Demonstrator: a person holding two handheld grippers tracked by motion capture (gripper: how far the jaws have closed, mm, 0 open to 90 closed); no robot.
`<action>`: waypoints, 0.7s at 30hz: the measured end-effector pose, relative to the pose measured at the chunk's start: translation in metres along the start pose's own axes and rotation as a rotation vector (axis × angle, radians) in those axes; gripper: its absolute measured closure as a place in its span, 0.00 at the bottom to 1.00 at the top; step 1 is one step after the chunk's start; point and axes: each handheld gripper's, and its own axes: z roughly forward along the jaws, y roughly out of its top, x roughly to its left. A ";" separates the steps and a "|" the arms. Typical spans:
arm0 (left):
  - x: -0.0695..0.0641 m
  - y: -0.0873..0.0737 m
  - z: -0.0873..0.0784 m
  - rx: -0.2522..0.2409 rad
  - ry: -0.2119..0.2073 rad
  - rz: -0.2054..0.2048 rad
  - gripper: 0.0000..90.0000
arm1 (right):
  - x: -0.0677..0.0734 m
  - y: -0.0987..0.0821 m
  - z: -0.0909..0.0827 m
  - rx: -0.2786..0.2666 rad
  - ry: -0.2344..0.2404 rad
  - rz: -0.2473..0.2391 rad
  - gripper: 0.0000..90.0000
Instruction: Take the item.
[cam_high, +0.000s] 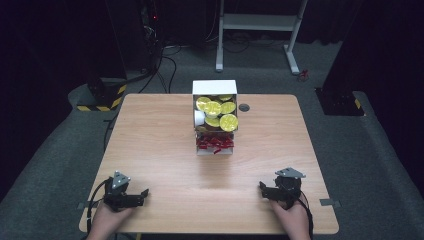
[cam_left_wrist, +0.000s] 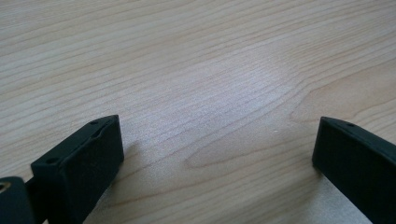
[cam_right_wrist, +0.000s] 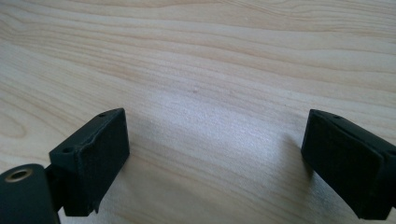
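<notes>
Table (cam_high: 165, 140) bare across the lower frame, white box (cam_high: 214, 117) of yellow-lidded cups (red items below, possibly wrappers) upper centre, well apart from left gripper (cam_high: 142, 194) lower left and right gripper (cam_high: 263, 188) lower right, both resting wide open, empty, likely parked before reaching.

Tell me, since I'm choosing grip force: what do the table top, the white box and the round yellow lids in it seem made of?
Table top: pale wood or wood-look laminate, matte, with grain lines. White box: probably thin card or plastic, flat white walls. Yellow lids: apparently shiny foil, glinting under the light; too small to confirm.
</notes>
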 end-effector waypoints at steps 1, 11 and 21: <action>0.000 0.000 0.000 -0.001 0.000 -0.002 0.02 | 0.000 0.000 0.000 -0.001 -0.001 0.003 0.08; 0.000 0.000 0.001 0.004 -0.007 0.006 0.01 | 0.000 -0.004 -0.004 0.004 0.006 -0.006 0.08; -0.001 0.001 0.001 0.007 -0.001 0.004 0.00 | -0.001 -0.004 -0.004 0.004 0.010 -0.010 0.08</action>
